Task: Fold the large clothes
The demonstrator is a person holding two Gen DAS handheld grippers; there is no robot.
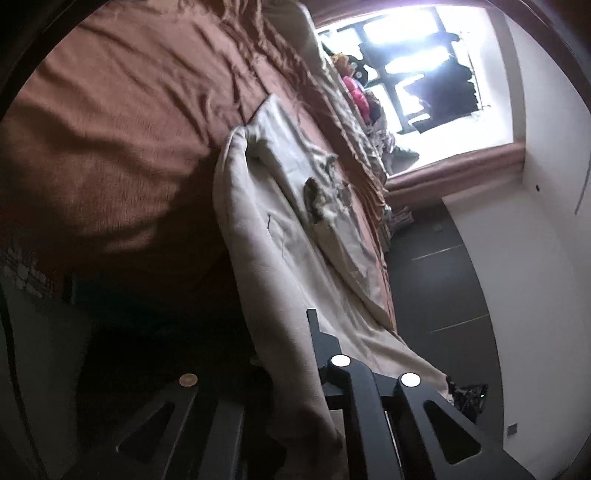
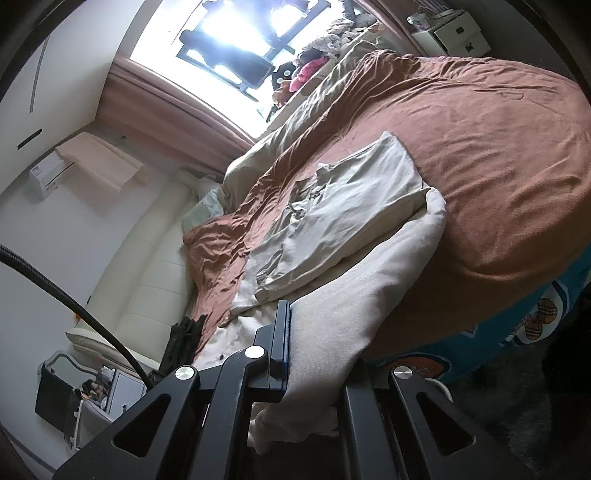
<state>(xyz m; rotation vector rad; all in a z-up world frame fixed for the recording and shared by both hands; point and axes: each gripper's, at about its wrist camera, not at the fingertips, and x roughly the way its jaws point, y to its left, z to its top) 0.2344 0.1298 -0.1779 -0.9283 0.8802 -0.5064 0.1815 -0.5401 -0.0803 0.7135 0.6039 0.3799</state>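
A large cream garment (image 1: 280, 236) lies partly folded on a brown bedspread (image 1: 110, 122). Its far part lies flat with a folded-over panel; its near part hangs off the bed toward me. My left gripper (image 1: 295, 354) is shut on the garment's near edge, and cloth bunches between the fingers. In the right wrist view the same garment (image 2: 351, 206) spreads over the bedspread (image 2: 498, 147), and my right gripper (image 2: 314, 332) is shut on another part of the near edge, with cloth draped down between its fingers.
A bright window (image 2: 236, 40) is at the far side, with a heap of clothes and toys (image 2: 306, 70) by the bed. A cream headboard (image 2: 147, 266) and pillows lie left. Dark floor tiles (image 1: 443, 280) run beside the bed. A nightstand (image 2: 450, 33) stands far right.
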